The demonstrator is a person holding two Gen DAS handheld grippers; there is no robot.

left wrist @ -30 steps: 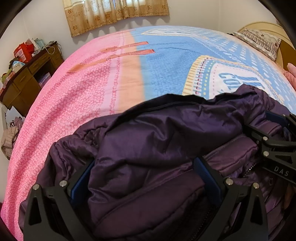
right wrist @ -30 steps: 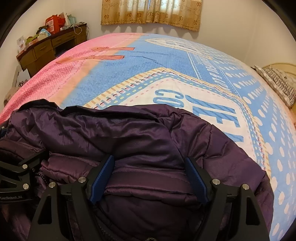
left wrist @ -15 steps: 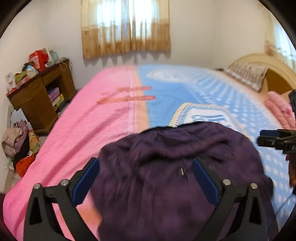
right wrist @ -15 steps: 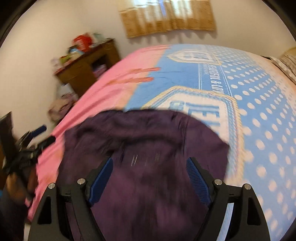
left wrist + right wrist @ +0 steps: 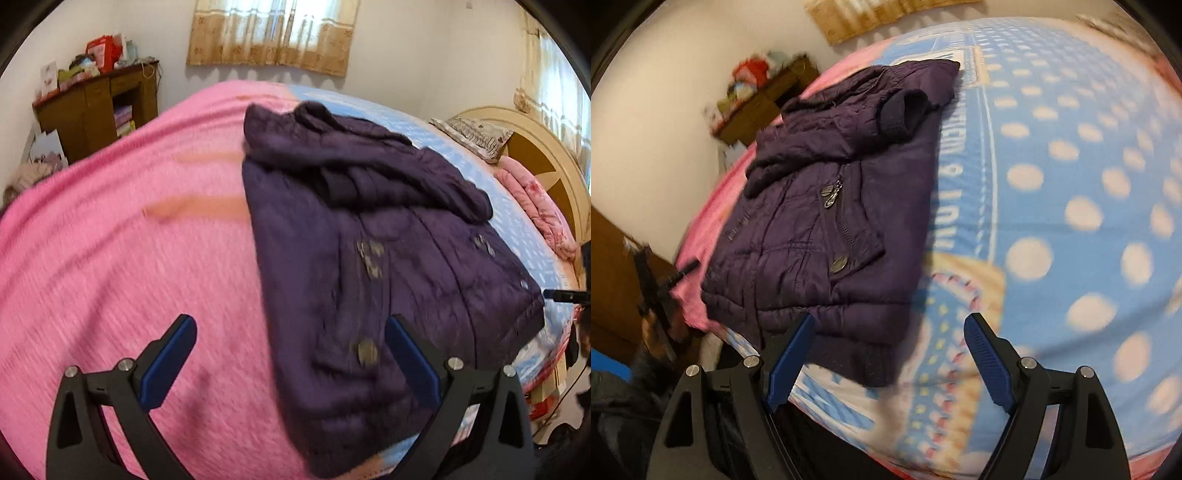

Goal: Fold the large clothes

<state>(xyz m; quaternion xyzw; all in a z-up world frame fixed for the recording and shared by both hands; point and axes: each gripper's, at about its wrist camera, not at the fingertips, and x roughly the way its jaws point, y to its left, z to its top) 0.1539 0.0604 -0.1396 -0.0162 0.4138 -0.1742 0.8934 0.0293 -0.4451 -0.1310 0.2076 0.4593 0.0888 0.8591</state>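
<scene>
- A dark purple padded jacket [image 5: 388, 258] lies folded on a bed [image 5: 122, 240], close to the near edge.
- The bed cover is pink on one side and blue with pale dots on the other; the jacket sits across the line where the two colours meet.
- One sleeve, ending in a dark knit cuff [image 5: 905, 110], is laid across the top of the jacket.
- Metal snaps and a zip pull [image 5: 831, 195] show on the jacket front.
- The left gripper [image 5: 291, 354] hangs above the bed with its blue-padded fingers spread wide, holding nothing and clear of the cloth.
- The right gripper [image 5: 890, 354] is likewise spread wide and empty, above the near hem of the jacket.
- A brown wooden desk [image 5: 96, 107] piled with clutter stands against the wall beyond the pink side.
- A tan curtain [image 5: 273, 37] hangs on the far wall.
- A patterned pillow [image 5: 472, 136] and a folded pink quilt [image 5: 535, 210] rest by the cream headboard [image 5: 546, 147].
- Both views are somewhat blurred.
</scene>
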